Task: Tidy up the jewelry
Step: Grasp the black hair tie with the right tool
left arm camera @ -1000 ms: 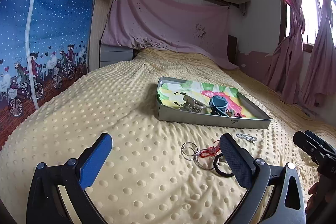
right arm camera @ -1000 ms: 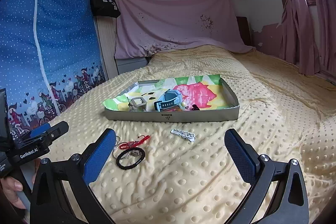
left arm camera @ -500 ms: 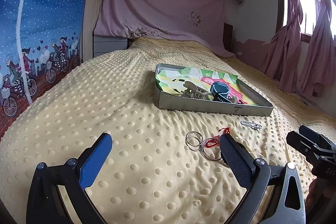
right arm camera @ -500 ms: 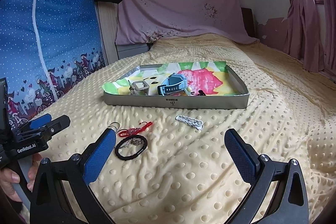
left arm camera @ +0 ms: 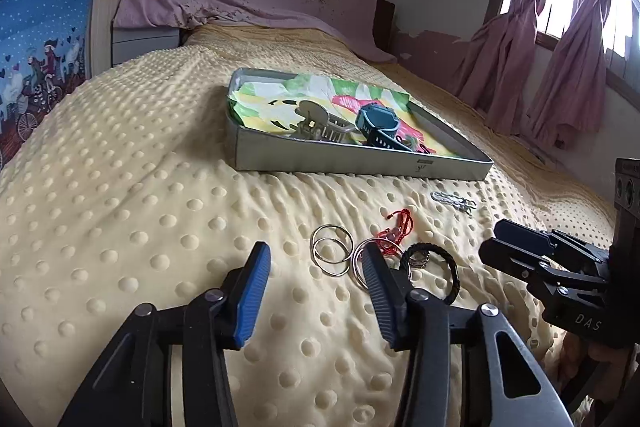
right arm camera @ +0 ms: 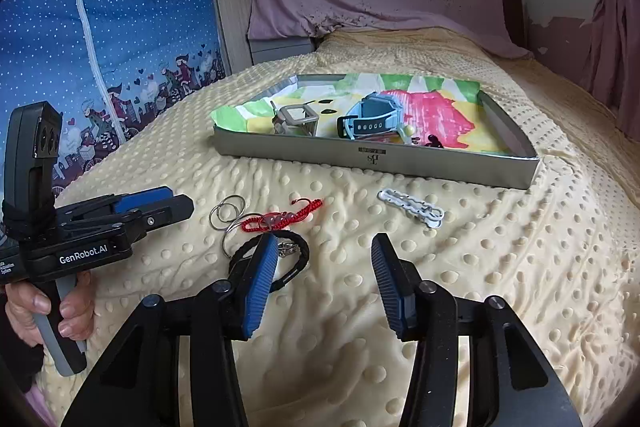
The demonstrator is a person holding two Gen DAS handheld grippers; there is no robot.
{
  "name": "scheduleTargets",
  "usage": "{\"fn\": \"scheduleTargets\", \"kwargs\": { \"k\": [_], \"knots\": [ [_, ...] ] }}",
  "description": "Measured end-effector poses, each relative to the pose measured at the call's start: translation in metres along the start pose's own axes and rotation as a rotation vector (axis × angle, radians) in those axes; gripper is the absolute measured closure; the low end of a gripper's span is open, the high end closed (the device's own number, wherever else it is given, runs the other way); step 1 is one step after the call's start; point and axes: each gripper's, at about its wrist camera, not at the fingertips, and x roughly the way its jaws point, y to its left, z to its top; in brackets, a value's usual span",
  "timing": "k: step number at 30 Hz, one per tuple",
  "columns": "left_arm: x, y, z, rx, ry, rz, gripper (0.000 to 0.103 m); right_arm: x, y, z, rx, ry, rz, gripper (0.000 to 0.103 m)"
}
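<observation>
In the left wrist view, the left gripper (left arm camera: pixel 316 265) is hovering low over a yellow dotted bedspread (left arm camera: pixel 120 219) with its fingers standing apart and nothing between them. Two silver rings (left arm camera: pixel 331 254) are lying on the cover just ahead of the gap, and a larger silver hoop (left arm camera: pixel 362 263) is sitting against the right finger. A red cord bracelet (left arm camera: pixel 398 229) is lying just beyond, a black hair band (left arm camera: pixel 434 267) to the right of it, and a white hair clip (left arm camera: pixel 454 201) farther off. A grey tray (left arm camera: pixel 352 159) is resting farther up the bed, holding a beige claw clip (left arm camera: pixel 320 123) and a blue watch (left arm camera: pixel 378 125). The right gripper (left arm camera: pixel 516 251) is reaching in from the right edge.

In the right wrist view, the right gripper (right arm camera: pixel 324 279) is poised with its fingers apart and empty; its left finger is covering part of the black hair band (right arm camera: pixel 296 251). The red cord bracelet (right arm camera: pixel 282 217) and the silver rings (right arm camera: pixel 226 213) are lying ahead to the left, the white hair clip (right arm camera: pixel 412 207) ahead to the right, all outside the grey tray (right arm camera: pixel 372 157). A hand (right arm camera: pixel 52 303) is gripping the handle of the left gripper (right arm camera: pixel 176 205), seen side-on.
</observation>
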Motion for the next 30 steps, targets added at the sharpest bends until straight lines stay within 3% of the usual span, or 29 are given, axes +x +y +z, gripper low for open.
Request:
{"fn": "scheduleTargets", "kwargs": {
  "k": [2,7,12,15,19,24,30],
  "knots": [
    [0.009,-0.001,0.002,0.008,0.031,-0.012,0.069,0.008,0.001,0.000,0.001,0.019,0.012,0.070],
    [0.032,0.004,0.005,0.000,0.104,-0.007,0.079,0.021,0.002,-0.003,0.000,0.050,0.030,0.071],
    [0.042,0.004,0.005,0.008,0.142,-0.034,0.080,0.032,0.004,-0.002,-0.005,0.087,0.040,0.075],
    [0.048,-0.001,0.004,0.026,0.167,-0.030,0.093,0.040,0.005,-0.003,-0.008,0.120,0.044,0.075],
    [0.047,0.002,0.005,0.009,0.166,-0.042,0.098,0.046,0.006,-0.003,0.001,0.156,0.049,0.077],
    [0.040,-0.002,0.003,0.029,0.141,-0.025,0.099,0.047,0.006,-0.005,0.009,0.174,0.050,0.090],
    [0.022,-0.005,0.005,0.048,0.089,-0.015,0.099,0.035,-0.003,-0.008,0.053,0.115,0.061,0.098]
  ]
}}
